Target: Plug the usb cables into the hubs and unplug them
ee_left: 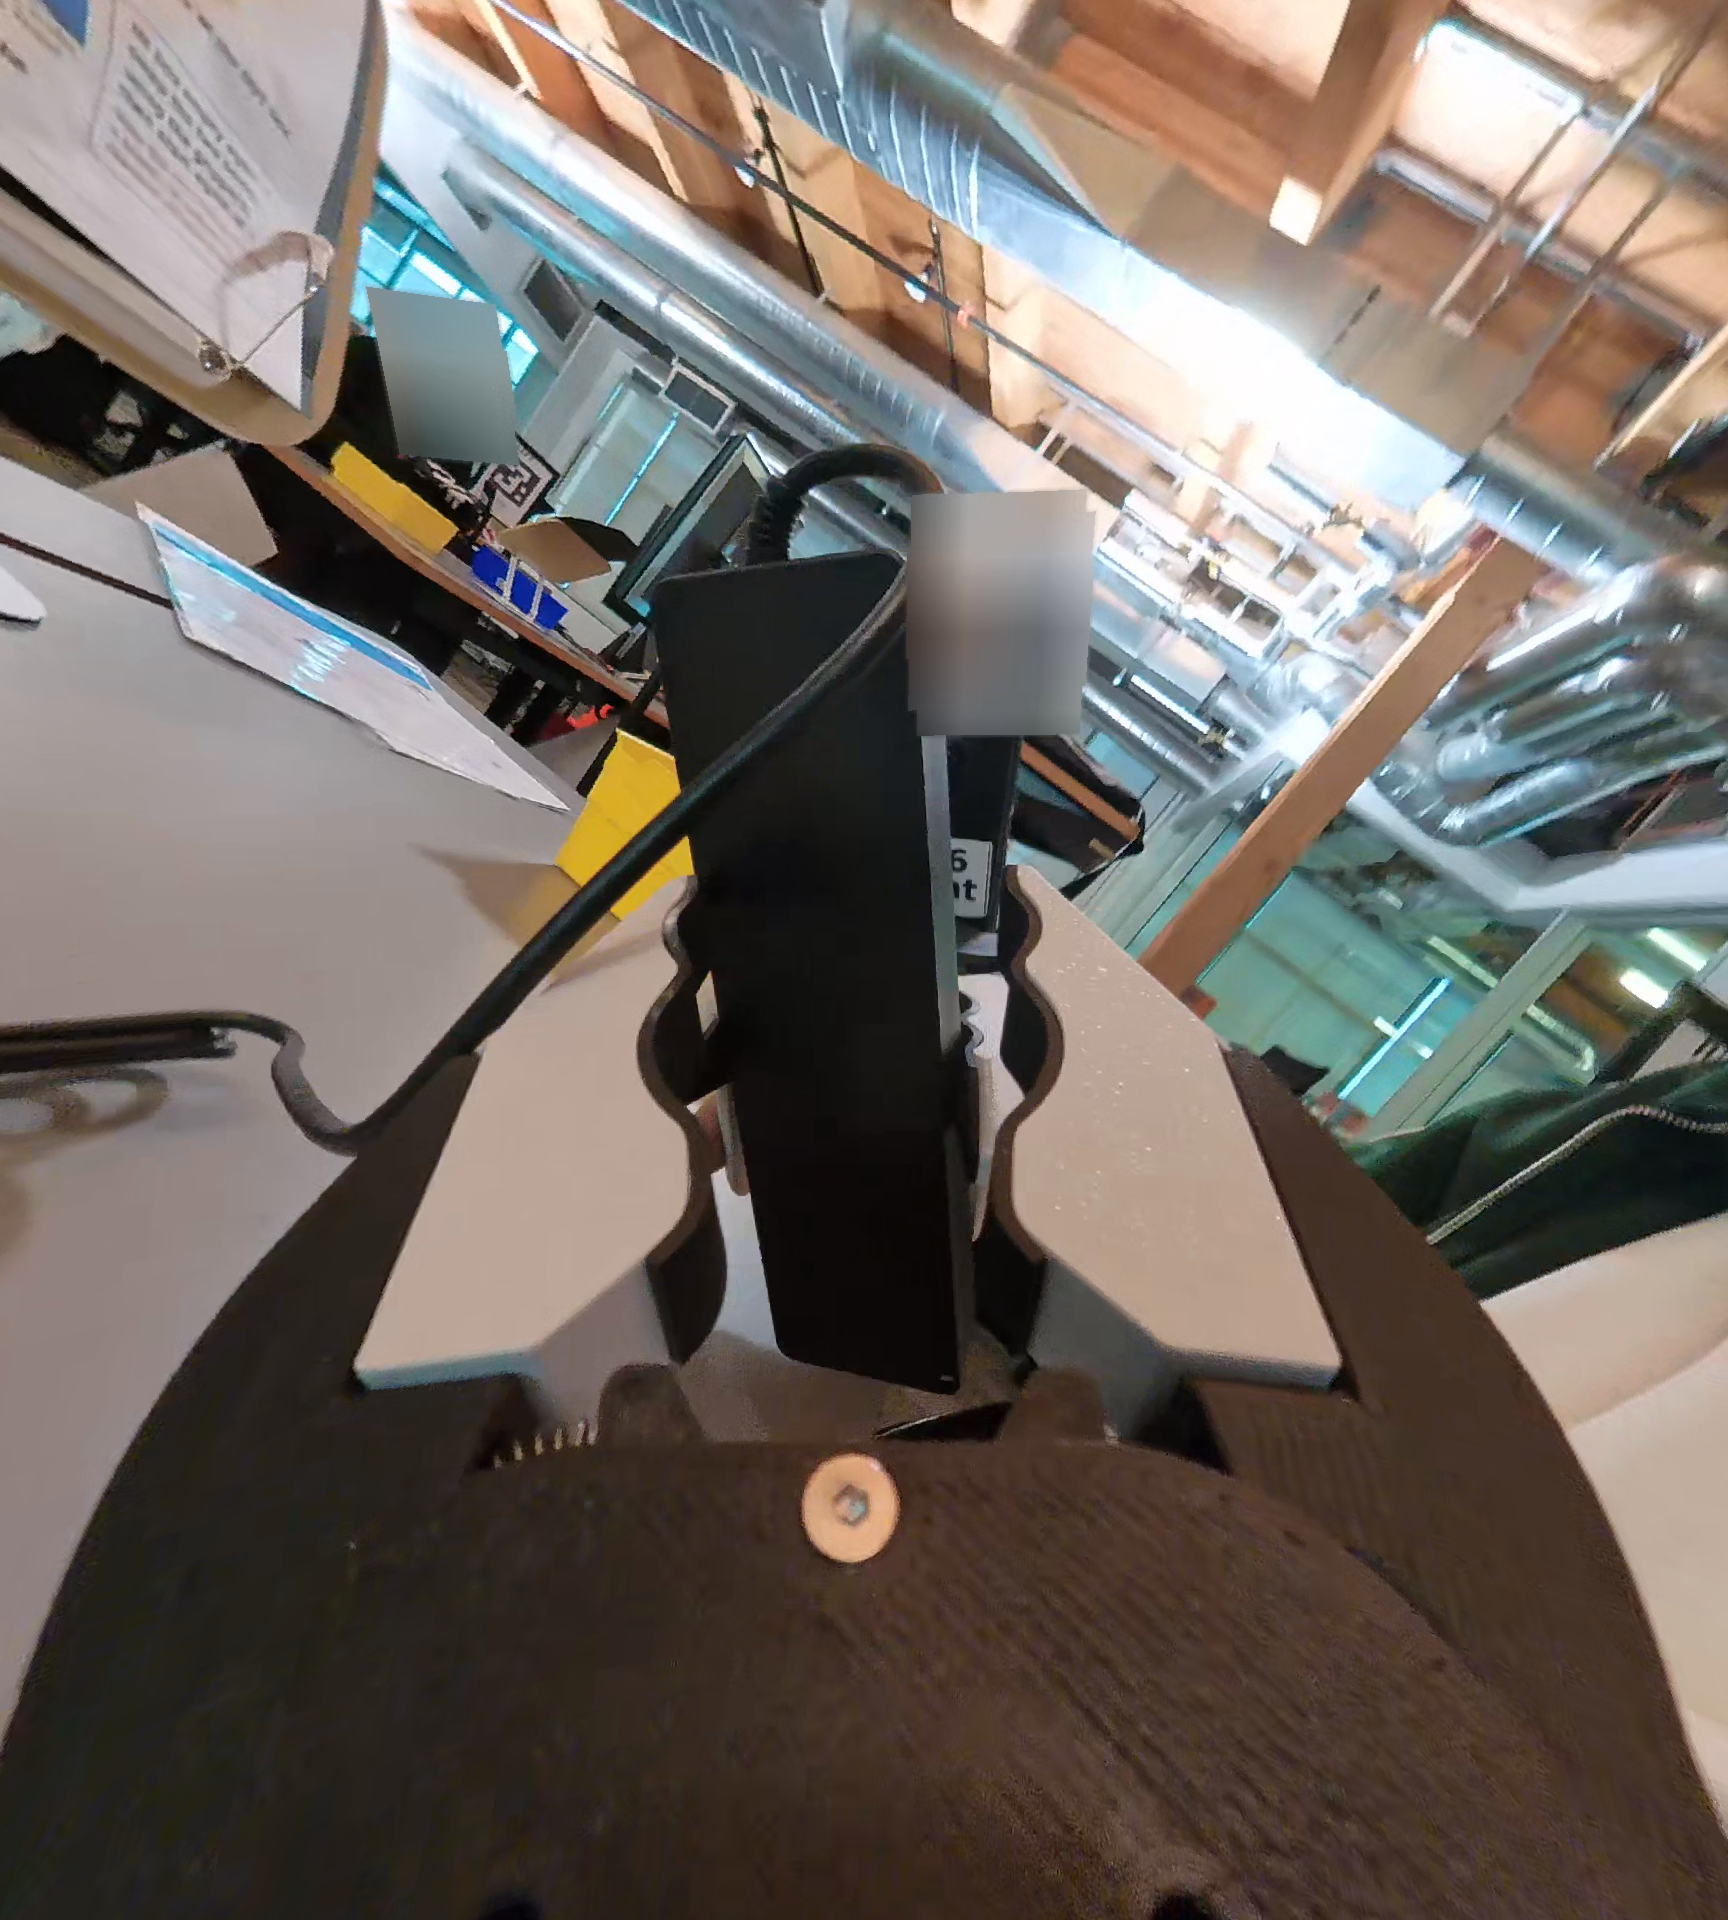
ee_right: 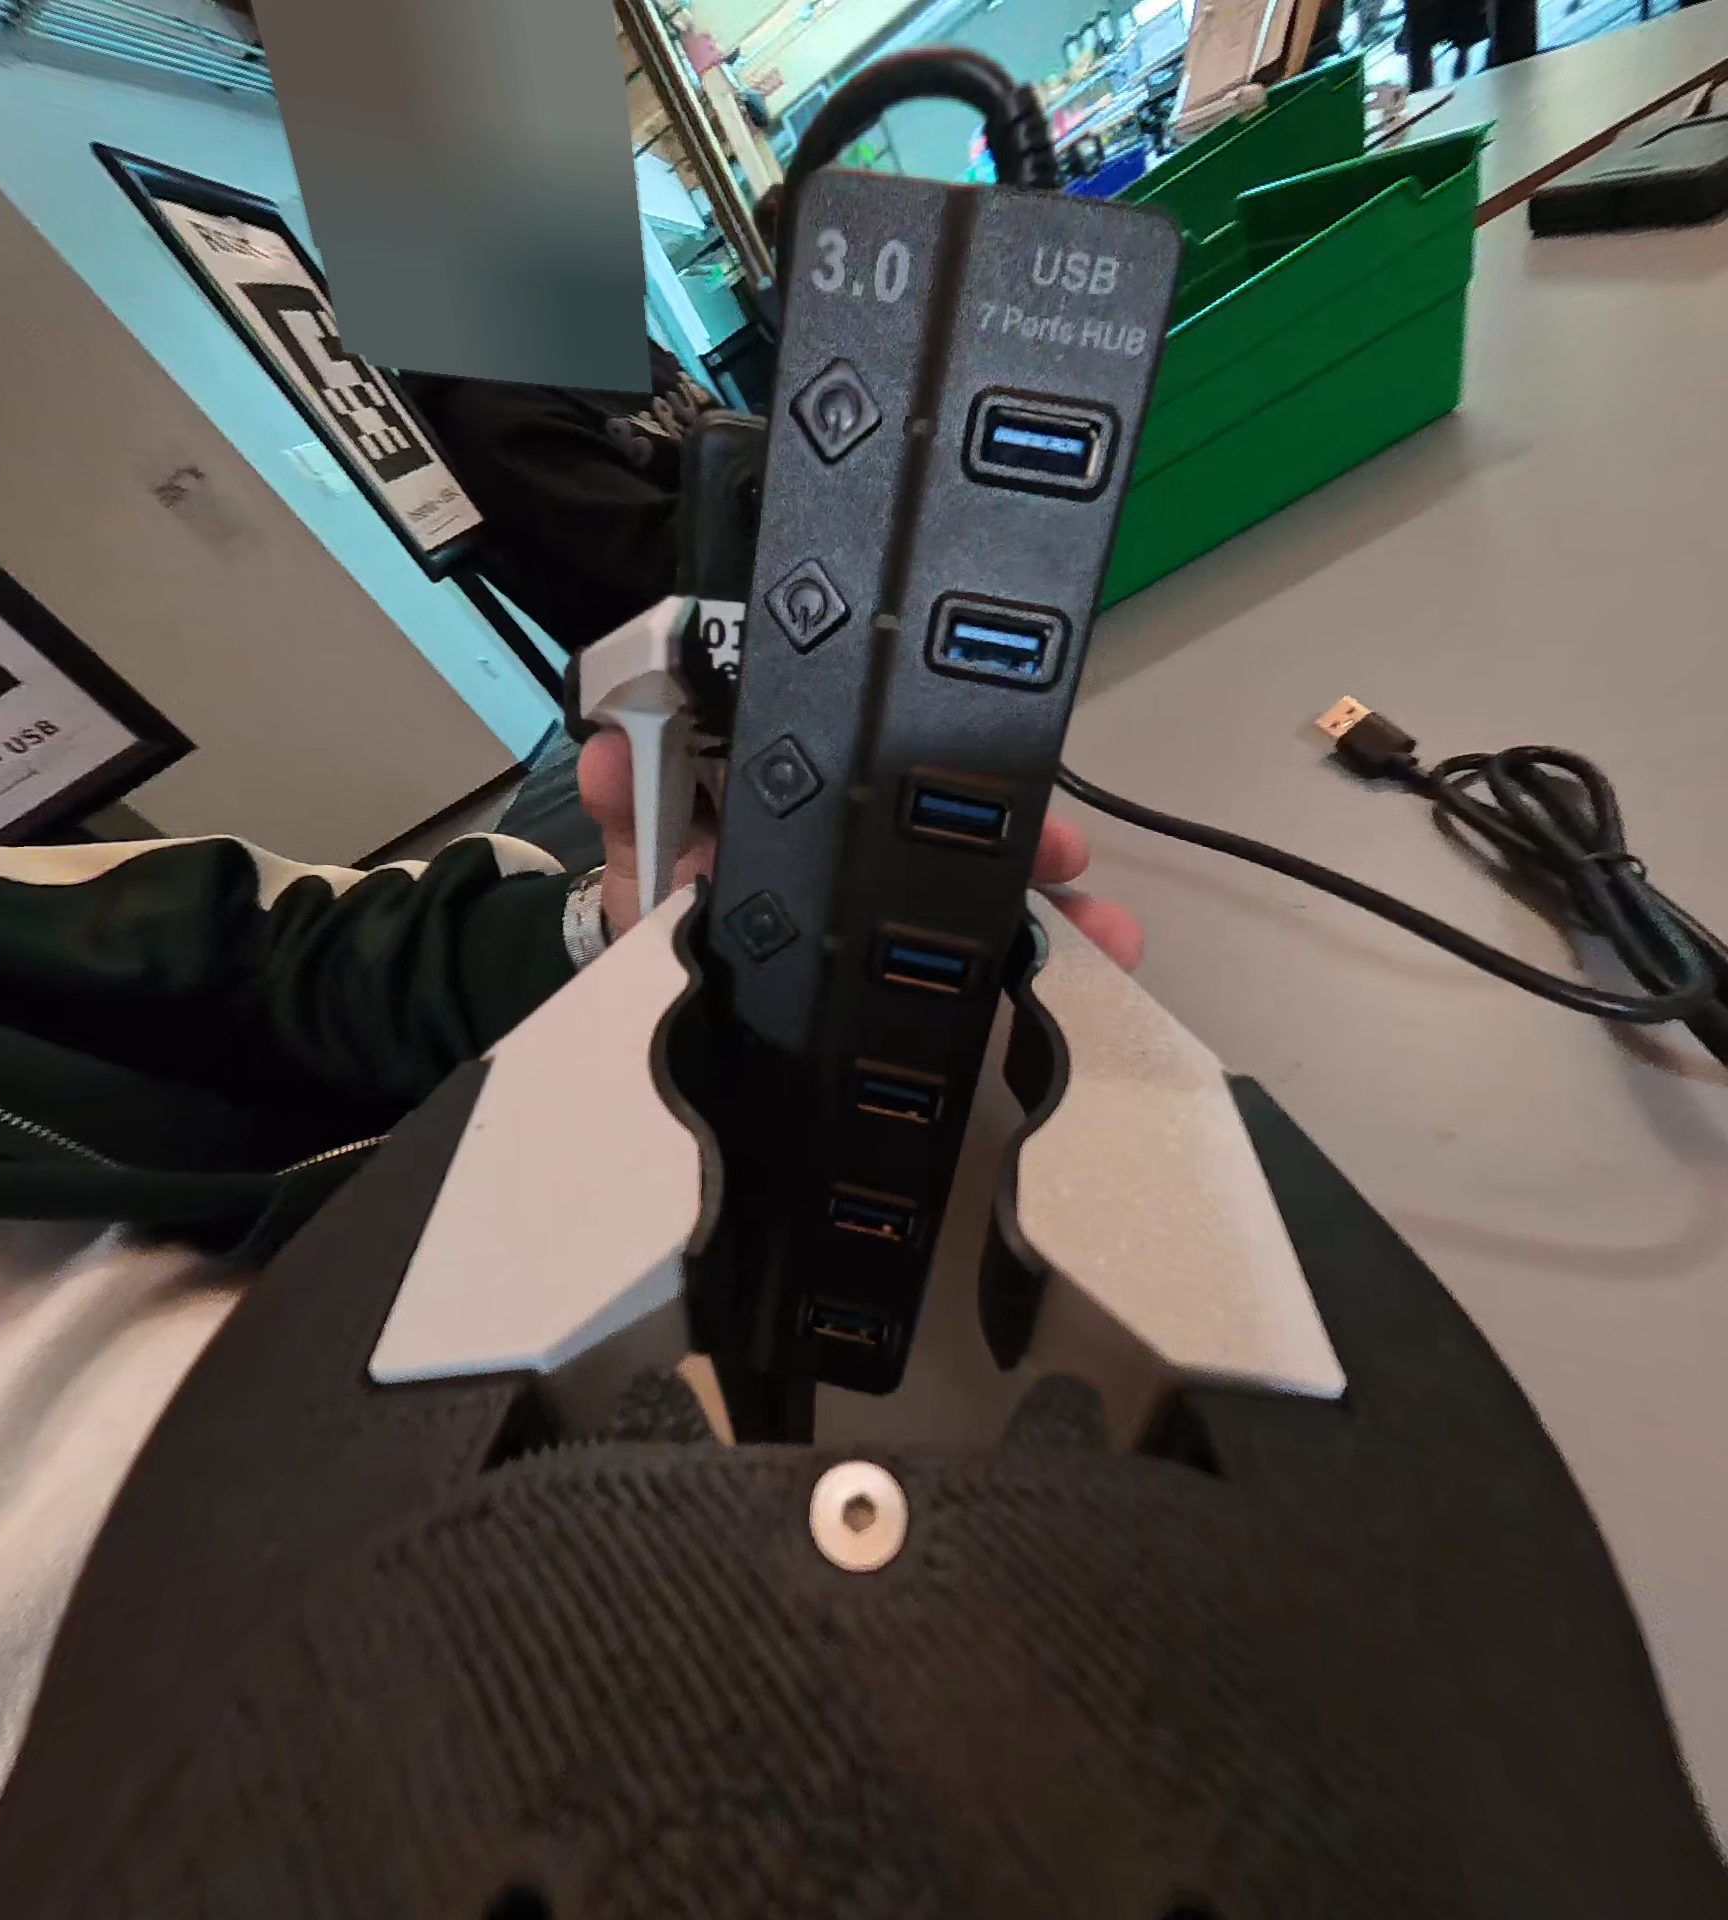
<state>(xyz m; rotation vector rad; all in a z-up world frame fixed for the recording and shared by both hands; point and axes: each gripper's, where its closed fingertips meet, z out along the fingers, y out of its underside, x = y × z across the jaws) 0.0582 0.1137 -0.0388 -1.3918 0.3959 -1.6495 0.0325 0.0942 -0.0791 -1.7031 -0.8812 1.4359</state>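
right tool clenched on one black seven-port USB hub, all seven ports empty | left tool clenched on the hub's blank back | 3 o'clock: one loose USB cable on counter | 1 o'clock: two green bins

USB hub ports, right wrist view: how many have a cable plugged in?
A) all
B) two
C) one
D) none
D: every blue port on the USB hub shows open, and the loose USB cable lies unplugged on the table.
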